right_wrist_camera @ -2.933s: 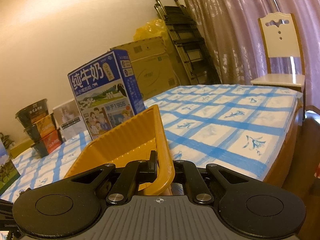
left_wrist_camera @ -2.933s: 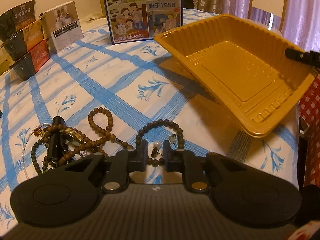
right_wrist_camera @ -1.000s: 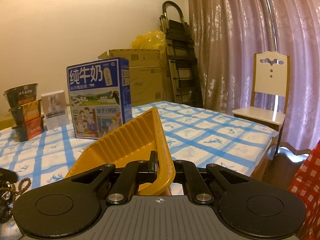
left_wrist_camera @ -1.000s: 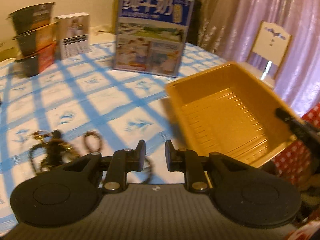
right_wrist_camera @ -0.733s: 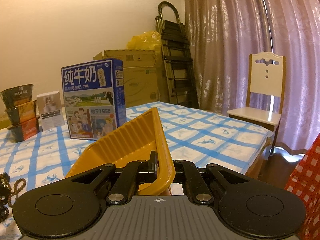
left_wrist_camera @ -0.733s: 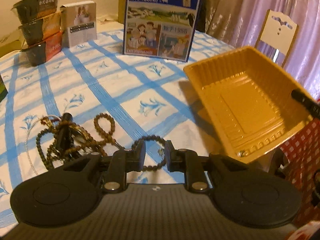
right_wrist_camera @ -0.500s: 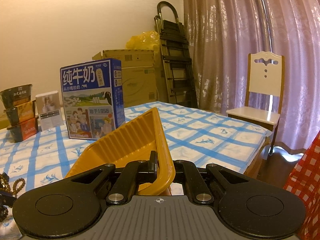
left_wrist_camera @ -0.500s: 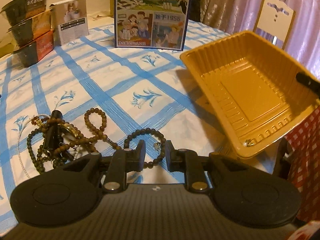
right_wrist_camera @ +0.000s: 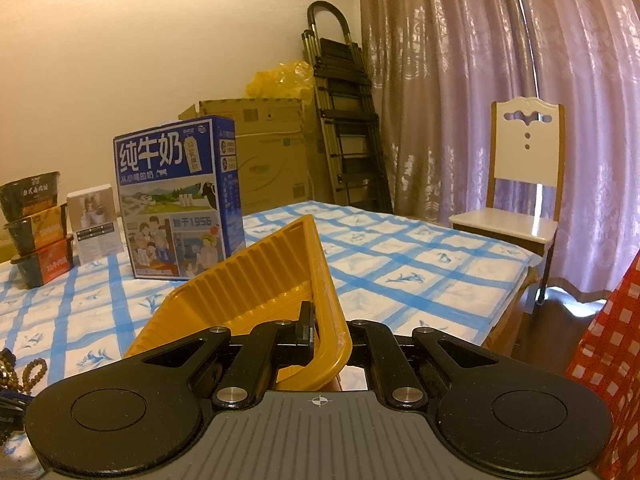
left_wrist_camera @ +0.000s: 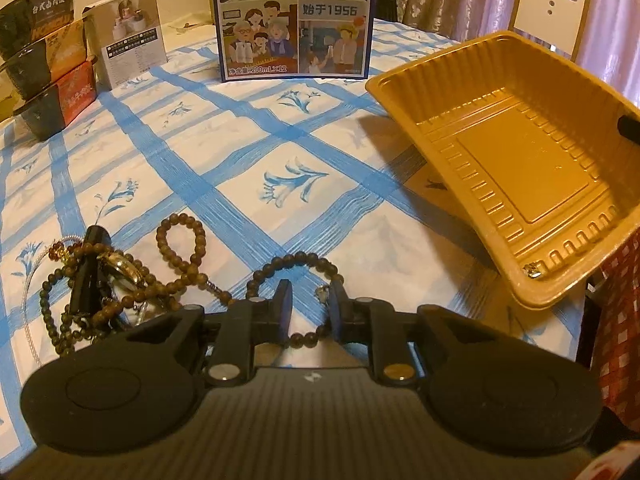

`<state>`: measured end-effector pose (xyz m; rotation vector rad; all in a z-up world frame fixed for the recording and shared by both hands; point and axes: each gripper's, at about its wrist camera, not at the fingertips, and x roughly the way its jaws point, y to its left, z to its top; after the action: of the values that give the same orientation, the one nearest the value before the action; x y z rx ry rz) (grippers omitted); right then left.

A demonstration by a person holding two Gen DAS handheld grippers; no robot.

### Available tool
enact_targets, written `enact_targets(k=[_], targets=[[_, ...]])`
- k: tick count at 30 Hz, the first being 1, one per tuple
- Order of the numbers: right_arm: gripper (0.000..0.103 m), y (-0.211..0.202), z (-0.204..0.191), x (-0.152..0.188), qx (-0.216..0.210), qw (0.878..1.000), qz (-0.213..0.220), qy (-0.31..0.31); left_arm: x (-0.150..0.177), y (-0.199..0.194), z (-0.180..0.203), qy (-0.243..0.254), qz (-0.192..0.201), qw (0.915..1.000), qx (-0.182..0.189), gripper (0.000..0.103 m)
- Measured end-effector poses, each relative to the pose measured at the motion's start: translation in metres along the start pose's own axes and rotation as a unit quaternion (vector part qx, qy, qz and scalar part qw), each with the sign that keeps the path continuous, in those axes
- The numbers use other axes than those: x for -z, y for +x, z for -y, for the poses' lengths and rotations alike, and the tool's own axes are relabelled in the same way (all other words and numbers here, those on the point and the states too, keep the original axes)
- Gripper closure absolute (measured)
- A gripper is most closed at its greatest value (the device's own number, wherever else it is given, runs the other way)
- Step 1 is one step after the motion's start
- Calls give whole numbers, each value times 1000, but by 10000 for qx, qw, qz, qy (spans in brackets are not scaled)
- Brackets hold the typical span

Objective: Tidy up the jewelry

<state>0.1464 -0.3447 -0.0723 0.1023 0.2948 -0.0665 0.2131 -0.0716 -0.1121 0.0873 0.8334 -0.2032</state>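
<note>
Left wrist view: the left gripper [left_wrist_camera: 307, 300], jaws apart, had dropped over the bead bracelet [left_wrist_camera: 294, 264] near the table's edge [left_wrist_camera: 560, 344]; the right gripper [right_wrist_camera: 326, 326] stayed clamped on the tilted tray [left_wrist_camera: 520, 152].

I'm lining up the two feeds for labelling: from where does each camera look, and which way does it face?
Left wrist: sits on the left gripper, angled down at the tablecloth; its open black fingers straddle a bead bracelet, bead tangle alongside.
Right wrist: sits on the right gripper, nearly level, facing the curtain and chair; its fingers pinch the tray's rim.
Shared: the yellow tray, milk carton, stacked bowls.
</note>
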Motion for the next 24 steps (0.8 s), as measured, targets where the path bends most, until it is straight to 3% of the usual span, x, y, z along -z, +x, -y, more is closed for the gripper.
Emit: enact_targets(k=[16,24], targets=[[97,2,2,3,22,10000,-34,91,2,11,13,292,28,9995,-73,95],[97,2,3,4,18,9999,-36,105,-5,-4,6,76,245,9996,-90,95]])
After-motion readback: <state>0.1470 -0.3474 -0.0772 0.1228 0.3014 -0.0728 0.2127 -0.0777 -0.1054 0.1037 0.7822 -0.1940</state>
